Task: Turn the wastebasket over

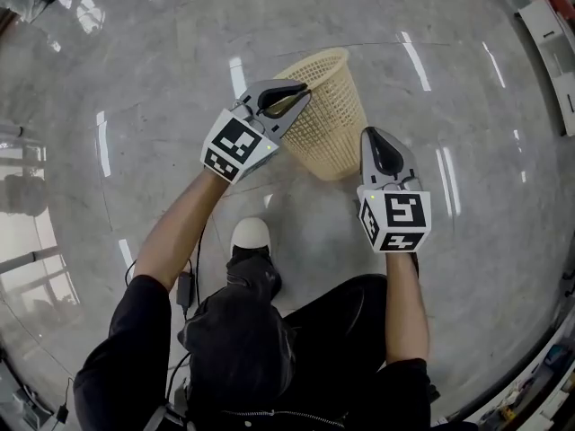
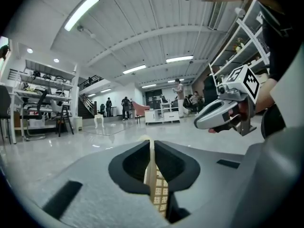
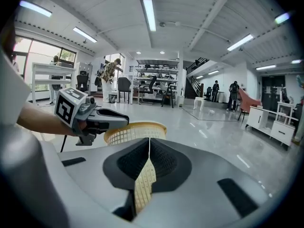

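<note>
The wastebasket (image 1: pixel 328 115) is a cream plastic lattice bin, held off the grey marble floor and tilted, with its open rim (image 1: pixel 314 62) facing away from me. My left gripper (image 1: pixel 301 94) is shut on the rim at the near left; a thin strip of lattice wall (image 2: pixel 156 184) shows pinched between its jaws (image 2: pixel 152 148). My right gripper (image 1: pixel 375 138) is shut on the basket's lower right side, and the wall (image 3: pixel 141 182) runs up between its jaws (image 3: pixel 148 144). Each gripper view shows the other gripper (image 2: pixel 223 112) (image 3: pixel 97 120) across the basket.
My white shoe (image 1: pixel 251 235) stands on the floor (image 1: pixel 135 79) just below the basket, with a cable and box (image 1: pixel 185 287) by my left side. White cabinets (image 1: pixel 550 34) line the far right. Shelving (image 3: pixel 156 82), a stair and people stand far off across the hall.
</note>
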The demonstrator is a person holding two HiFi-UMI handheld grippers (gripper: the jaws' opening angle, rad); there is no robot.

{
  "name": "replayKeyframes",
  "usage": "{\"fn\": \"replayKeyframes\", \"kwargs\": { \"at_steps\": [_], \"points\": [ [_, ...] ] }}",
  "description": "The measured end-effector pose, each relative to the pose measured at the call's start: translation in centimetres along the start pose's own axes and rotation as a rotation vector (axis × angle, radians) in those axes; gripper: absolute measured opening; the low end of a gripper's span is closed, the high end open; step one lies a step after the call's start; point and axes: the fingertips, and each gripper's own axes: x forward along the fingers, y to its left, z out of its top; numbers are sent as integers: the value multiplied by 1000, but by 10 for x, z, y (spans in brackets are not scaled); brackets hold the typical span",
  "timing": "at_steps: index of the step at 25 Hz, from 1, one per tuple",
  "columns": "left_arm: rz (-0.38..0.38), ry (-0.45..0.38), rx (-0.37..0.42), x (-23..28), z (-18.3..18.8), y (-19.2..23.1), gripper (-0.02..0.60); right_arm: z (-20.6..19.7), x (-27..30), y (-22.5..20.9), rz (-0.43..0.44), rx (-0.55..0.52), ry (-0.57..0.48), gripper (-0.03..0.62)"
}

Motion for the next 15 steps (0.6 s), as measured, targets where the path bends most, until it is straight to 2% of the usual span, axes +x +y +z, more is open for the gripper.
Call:
{"fn": "replayKeyframes", "kwargs": {
  "at_steps": [2, 6, 8, 10, 15],
  "points": [
    [-55, -1, 25, 8, 11, -21, 28, 10, 1, 1, 4, 25, -11, 12],
    [-159, 12, 92, 25, 26, -65, 28, 25, 7, -19, -28, 167, -24, 21],
    [-202, 22, 117, 31, 30, -85, 28, 25, 10, -35, -58, 232, -9, 99],
    [-229, 24, 121, 35, 32, -100, 28, 16, 12, -46, -73, 290, 24, 127],
    [-271, -26, 75, 39, 45, -118, 5, 7, 3, -56, -90, 345, 40, 135]
  ]
}}
